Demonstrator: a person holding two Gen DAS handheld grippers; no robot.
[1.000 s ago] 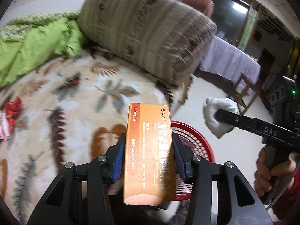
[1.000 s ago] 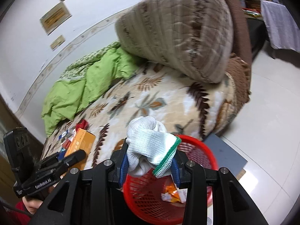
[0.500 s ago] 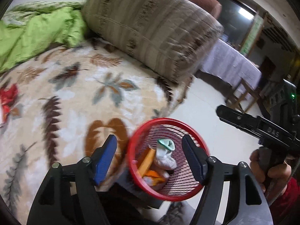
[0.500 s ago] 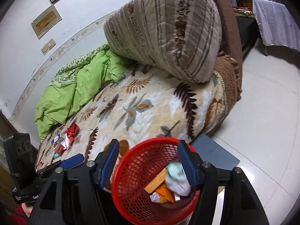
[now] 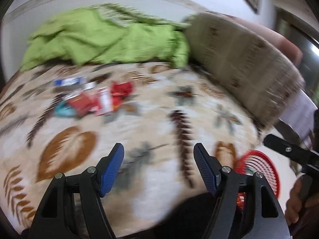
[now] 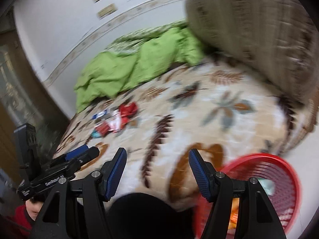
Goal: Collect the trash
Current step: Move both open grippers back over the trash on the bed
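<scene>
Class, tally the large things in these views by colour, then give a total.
Red basket: 1
Green quilt: 1
Brown striped bolster: 1
Black grippers: 2 (left gripper, right gripper)
Total: 5
Litter pile: too blurred to count.

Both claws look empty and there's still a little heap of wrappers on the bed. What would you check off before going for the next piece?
1. Left gripper empty, jaws apart: ok.
2. Right gripper empty, jaws apart: ok.
3. Trash pile in sight on the leaf-patterned blanket: ok.
4. Path over the blanket to the pile free of obstacles: ok.
5. Red basket within view beside the bed for the drop: ok.
6. Which single piece to grab first: cannot tell, both views are blurred.
</scene>
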